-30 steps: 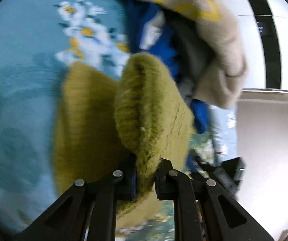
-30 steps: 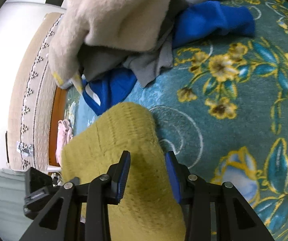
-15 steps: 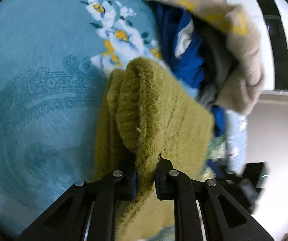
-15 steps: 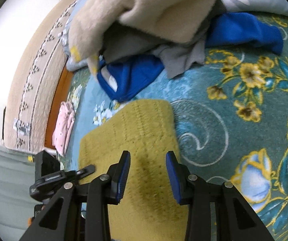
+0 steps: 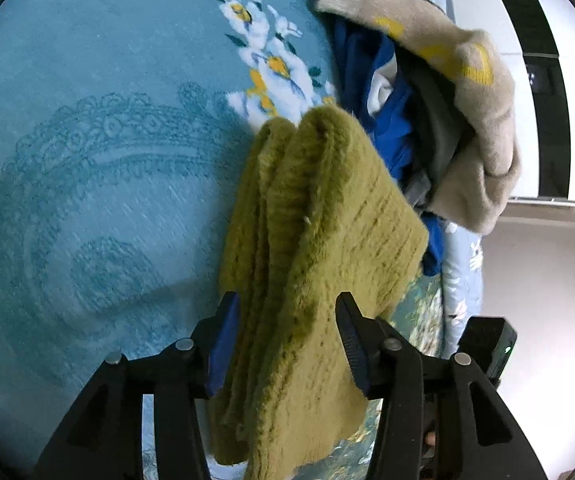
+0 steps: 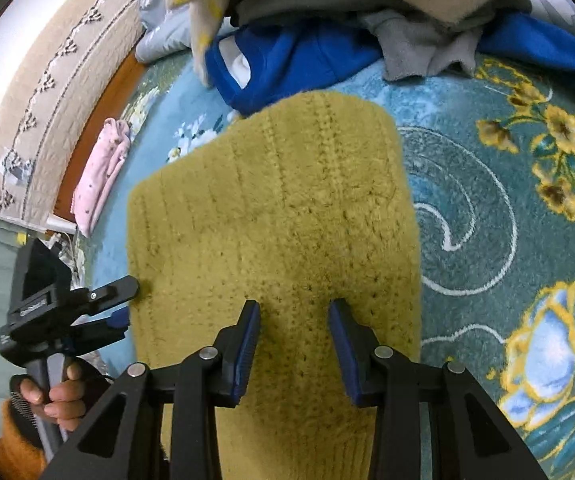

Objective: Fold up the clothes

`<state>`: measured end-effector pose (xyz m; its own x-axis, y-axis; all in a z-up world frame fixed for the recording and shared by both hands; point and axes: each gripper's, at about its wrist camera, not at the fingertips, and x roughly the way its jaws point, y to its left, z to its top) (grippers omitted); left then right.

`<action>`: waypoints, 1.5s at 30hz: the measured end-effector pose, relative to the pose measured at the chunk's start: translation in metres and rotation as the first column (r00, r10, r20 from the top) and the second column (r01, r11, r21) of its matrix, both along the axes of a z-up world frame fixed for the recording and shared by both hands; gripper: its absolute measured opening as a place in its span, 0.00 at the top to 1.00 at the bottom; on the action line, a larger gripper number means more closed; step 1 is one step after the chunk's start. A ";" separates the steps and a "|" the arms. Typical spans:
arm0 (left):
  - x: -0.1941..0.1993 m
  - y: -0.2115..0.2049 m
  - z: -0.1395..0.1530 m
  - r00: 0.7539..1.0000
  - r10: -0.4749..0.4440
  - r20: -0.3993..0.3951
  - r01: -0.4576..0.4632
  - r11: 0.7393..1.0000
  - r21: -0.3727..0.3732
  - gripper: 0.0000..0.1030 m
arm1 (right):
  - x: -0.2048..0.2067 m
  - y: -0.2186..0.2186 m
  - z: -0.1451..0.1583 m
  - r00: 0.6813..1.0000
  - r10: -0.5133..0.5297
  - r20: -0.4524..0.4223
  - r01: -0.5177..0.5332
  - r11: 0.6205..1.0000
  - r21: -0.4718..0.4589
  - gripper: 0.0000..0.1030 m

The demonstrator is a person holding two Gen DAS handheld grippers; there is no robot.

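An olive-green knitted sweater (image 6: 271,216) lies folded flat on the teal flowered blanket (image 6: 487,208). In the left wrist view its folded edge (image 5: 319,232) runs between the jaws of my left gripper (image 5: 287,320), which stands open around it. My right gripper (image 6: 293,320) is open above the sweater's near part, its jaws apart and holding nothing. The left gripper also shows in the right wrist view (image 6: 119,304) at the sweater's left edge, held by a hand.
A pile of unfolded clothes lies beyond the sweater: a beige fleece (image 5: 475,92), a blue garment (image 6: 295,60) and a grey one (image 6: 423,48). A pink garment (image 6: 103,172) lies at the blanket's left edge by the quilted headboard (image 6: 47,92).
My left gripper has opened and let go of the sweater's fold. The sweater has settled flat on the blanket. My right gripper stayed open and drew back slightly.
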<state>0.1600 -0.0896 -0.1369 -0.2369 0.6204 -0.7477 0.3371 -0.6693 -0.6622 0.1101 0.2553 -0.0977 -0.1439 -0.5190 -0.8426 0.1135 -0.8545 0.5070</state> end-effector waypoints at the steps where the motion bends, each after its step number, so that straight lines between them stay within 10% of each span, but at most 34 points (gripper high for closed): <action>1: -0.001 0.002 0.000 1.000 -0.008 -0.005 0.008 1.000 -0.025 0.43 | 0.001 0.003 0.005 1.000 -0.008 -0.012 0.008 1.000 -0.002 0.61; 7: -0.010 0.004 -0.015 1.000 0.017 -0.005 -0.017 1.000 -0.025 0.27 | 0.005 0.036 0.025 0.992 -0.104 -0.075 0.104 0.995 -0.001 0.41; 20: -0.040 0.001 -0.040 0.994 0.105 0.019 -0.106 0.991 0.077 0.25 | 0.020 0.065 -0.038 0.952 -0.236 0.193 0.273 0.943 -0.193 0.40; 29: -0.040 0.005 -0.034 0.993 0.117 0.016 -0.118 0.992 0.038 0.58 | 0.014 0.067 -0.042 0.918 -0.326 0.227 0.370 0.909 -0.191 0.42; 33: -0.037 0.007 -0.028 0.992 0.124 0.005 -0.124 0.992 0.015 0.65 | 0.009 0.061 -0.038 0.912 -0.331 0.243 0.372 0.916 -0.148 0.63; 45: -0.006 -0.014 0.003 0.966 0.259 -0.014 -0.259 0.966 -0.012 0.70 | -0.042 -0.004 0.028 0.986 -0.097 0.133 0.107 0.992 -0.073 0.72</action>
